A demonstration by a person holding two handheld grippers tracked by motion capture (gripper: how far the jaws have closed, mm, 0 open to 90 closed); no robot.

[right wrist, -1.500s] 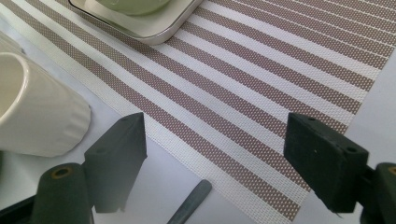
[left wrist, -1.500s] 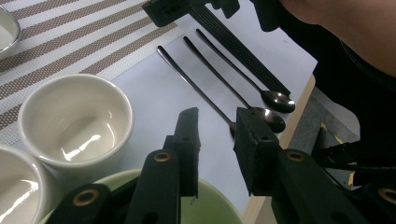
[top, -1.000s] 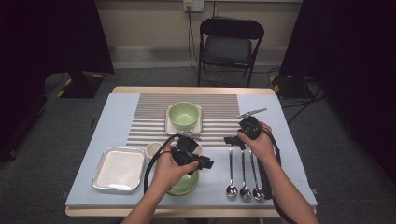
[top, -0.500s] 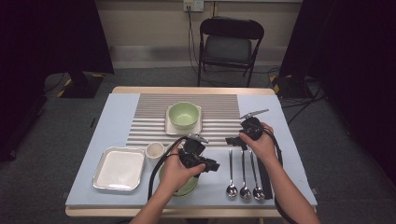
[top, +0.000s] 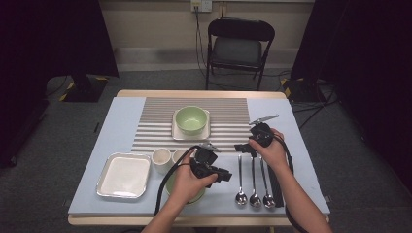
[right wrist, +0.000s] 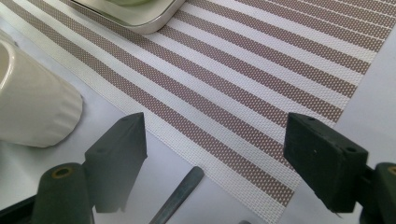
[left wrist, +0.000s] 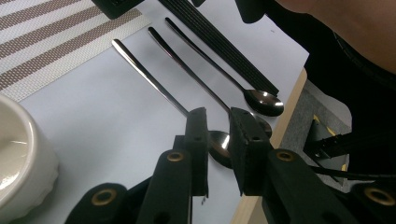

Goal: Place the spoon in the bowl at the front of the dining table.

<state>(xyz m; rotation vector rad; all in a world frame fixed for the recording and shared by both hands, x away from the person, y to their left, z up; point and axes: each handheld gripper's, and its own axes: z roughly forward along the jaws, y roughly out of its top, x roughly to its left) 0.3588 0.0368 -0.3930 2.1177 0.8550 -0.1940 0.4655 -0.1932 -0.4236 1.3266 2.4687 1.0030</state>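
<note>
Three metal spoons (top: 253, 180) lie side by side on the blue mat, with black chopsticks (top: 275, 183) to their right. My left gripper (top: 227, 175) is held low and points right at the spoons. In the left gripper view its jaws (left wrist: 218, 135) stand a narrow gap apart with nothing between them, and the nearest spoon's bowl (left wrist: 219, 142) lies just beyond the tips. My right gripper (top: 241, 147) hovers over the top ends of the spoon handles. Its jaws (right wrist: 215, 154) are wide open and empty, above a handle tip (right wrist: 180, 196) and the placemat's edge.
A green bowl (top: 191, 119) on a square plate sits on the striped placemat (top: 150, 121). Two white cups (top: 161, 158) and a metal tray (top: 124, 175) stand at the left. Another green bowl (top: 197, 196) is under my left hand. A chair (top: 238, 46) stands behind the table.
My left hand has shifted a little to the right, toward the spoons, uncovering the second cup. The right hand has kept still.
</note>
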